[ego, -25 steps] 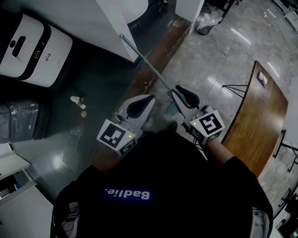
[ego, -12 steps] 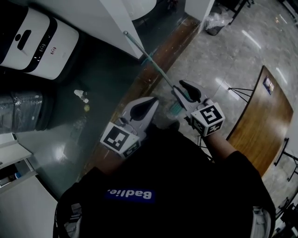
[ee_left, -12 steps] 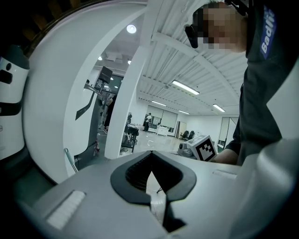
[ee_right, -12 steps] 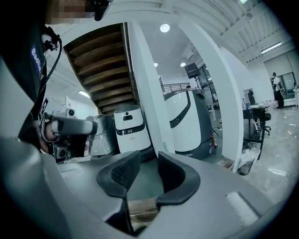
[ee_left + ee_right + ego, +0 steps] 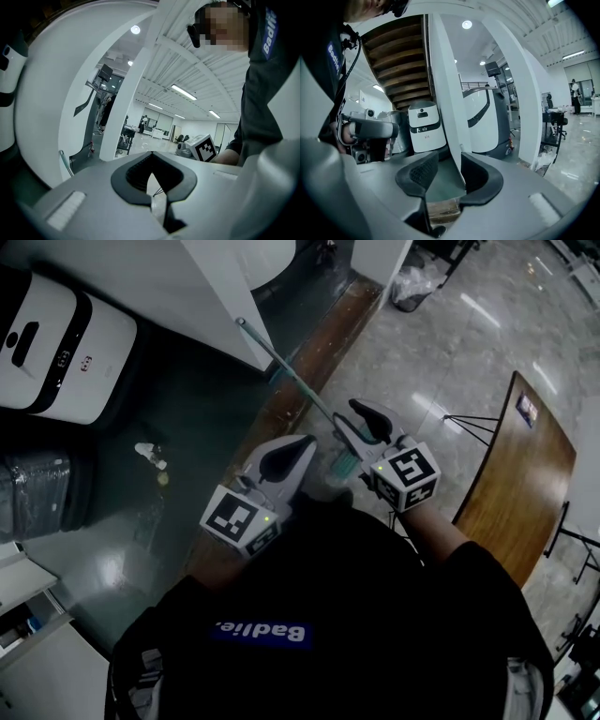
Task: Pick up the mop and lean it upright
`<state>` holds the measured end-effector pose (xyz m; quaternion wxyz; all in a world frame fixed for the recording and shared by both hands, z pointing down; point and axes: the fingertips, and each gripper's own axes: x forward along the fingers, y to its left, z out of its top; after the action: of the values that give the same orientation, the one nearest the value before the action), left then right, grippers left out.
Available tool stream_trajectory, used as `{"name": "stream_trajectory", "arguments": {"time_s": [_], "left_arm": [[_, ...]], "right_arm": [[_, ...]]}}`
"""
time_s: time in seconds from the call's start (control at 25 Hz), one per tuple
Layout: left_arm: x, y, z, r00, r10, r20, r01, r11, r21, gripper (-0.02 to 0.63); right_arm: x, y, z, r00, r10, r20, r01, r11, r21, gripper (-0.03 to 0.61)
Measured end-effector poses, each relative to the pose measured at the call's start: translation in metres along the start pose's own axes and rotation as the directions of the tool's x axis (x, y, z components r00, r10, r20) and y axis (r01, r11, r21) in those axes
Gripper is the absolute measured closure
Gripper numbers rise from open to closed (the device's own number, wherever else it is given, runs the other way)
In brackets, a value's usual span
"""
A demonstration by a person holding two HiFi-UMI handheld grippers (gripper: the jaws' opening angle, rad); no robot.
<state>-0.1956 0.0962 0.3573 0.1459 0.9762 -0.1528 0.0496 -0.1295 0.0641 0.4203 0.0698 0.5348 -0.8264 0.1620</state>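
- mop (image 5: 291, 374): thin pale pole slanting up, top end against the corner of the white wall (image 5: 220, 282). The teal mop head (image 5: 345, 465) is down on the floor by the person's feet, beside the wooden strip (image 5: 314, 338).
- right gripper (image 5: 345, 413): jaws have just been opening and now stand fairly wide. The pole stands in the gap close to one pad, and neither pad presses on it (reads as a let-go, not a grip).
- left gripper (image 5: 309, 440): jaws together, nothing between them, hanging just beside the right one and off the pole.
- handling, judged: the pole is long, stiff and probably light, with most of the weight low in the head. Its smooth round shaft would likely twist or slip in a loose pinch.
- where to hold: on the lower-middle shaft, just above the head, jaws square across the pole. A second hold higher up would steady it if it swings.
- risk: the floor is glossy, so the foot could skate out and the top slide off the wall corner. The lean looks shallow enough, but I can't tell how firmly the head sits.
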Motion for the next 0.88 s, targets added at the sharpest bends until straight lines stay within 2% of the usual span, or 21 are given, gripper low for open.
{"name": "stream_trajectory", "arguments": {"time_s": [0.2, 0.56, 0.88], "left_arm": [[-0.006, 0.024, 0.001, 1.000, -0.006, -0.022, 0.005, 1.000, -0.028, 0.594], [-0.022, 0.073, 0.003, 0.999, 0.034, -0.038, -0.037, 0.997, -0.064, 0.594], [-0.035, 0.109, 0.000, 0.995, 0.083, -0.049, -0.087, 0.992, -0.088, 0.594]], "right_arm": [[0.031, -0.006, 0.001, 0.999, -0.022, -0.025, 0.022, 1.000, 0.001, 0.414], [0.083, -0.030, -0.007, 0.995, -0.050, -0.089, 0.049, 0.999, -0.016, 0.403], [0.130, -0.048, -0.017, 0.989, -0.057, -0.134, 0.058, 0.998, 0.008, 0.391]]}}
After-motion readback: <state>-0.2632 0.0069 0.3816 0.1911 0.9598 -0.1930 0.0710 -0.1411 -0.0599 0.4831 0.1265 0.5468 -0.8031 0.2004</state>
